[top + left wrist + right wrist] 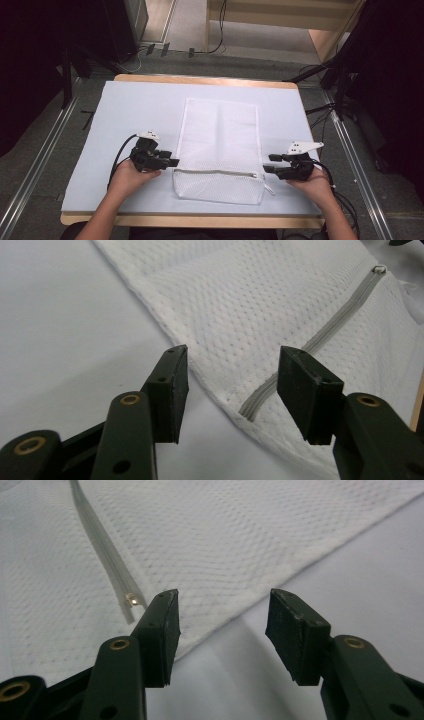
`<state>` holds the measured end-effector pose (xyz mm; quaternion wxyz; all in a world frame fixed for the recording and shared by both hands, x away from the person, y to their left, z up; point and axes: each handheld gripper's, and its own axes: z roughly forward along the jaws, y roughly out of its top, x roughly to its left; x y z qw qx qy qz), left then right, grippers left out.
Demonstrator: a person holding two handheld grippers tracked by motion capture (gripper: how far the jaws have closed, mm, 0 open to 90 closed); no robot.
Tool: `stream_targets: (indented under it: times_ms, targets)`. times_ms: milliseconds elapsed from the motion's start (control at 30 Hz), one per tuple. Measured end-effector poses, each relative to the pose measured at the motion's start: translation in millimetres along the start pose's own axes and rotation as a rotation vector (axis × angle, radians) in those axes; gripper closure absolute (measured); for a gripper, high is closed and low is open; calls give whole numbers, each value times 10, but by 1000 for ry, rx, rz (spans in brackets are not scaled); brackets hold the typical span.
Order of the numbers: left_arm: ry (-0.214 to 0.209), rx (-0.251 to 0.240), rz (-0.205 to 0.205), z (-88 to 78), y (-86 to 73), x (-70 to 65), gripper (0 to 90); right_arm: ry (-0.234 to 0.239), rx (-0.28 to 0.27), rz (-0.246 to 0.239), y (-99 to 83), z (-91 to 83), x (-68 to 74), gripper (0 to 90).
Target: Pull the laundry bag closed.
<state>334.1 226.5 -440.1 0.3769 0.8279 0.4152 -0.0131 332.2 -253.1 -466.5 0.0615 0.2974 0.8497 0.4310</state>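
Near table's front edge: mesh bag (218,150) flat, zipper (217,173) closed, untouched
Left claw (170,162): released, empty; right claw (268,164): likewise
Progress: nothing begun

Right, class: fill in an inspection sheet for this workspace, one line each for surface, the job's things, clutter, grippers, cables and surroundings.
Surface: pale blue mat over a wooden table.
Job's things: white mesh bag lying flat, its zipper closed, slider at the person's right end.
Clutter: nothing seen.
Grippers: left gripper and right gripper both open, one at each end of the zipper, holding nothing.
Cables: black cable trailing from the left gripper; more cables on the floor.
Surroundings: grey floor, metal rails either side.
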Motion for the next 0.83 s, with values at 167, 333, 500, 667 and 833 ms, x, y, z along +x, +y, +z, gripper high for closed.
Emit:
stream_targets:
  times_ms: [167,333,500,667,833]
  targets:
    - [17,-19,7,-78,-25,75,412,-63,-14,29,-49,-66,-75,445]
    - [46,-23,19,-122,-64,151,370,-125,-17,63,-85,-110,-144,417]
    - [70,-37,11,-146,-81,220,329,-148,-3,97,-105,-99,-175,382]
    - [101,-43,7,-162,-98,264,283,-158,3,115,-112,-75,-186,350]
    - [146,-40,20,-154,-115,291,262,-163,6,132,-109,-24,-180,324]
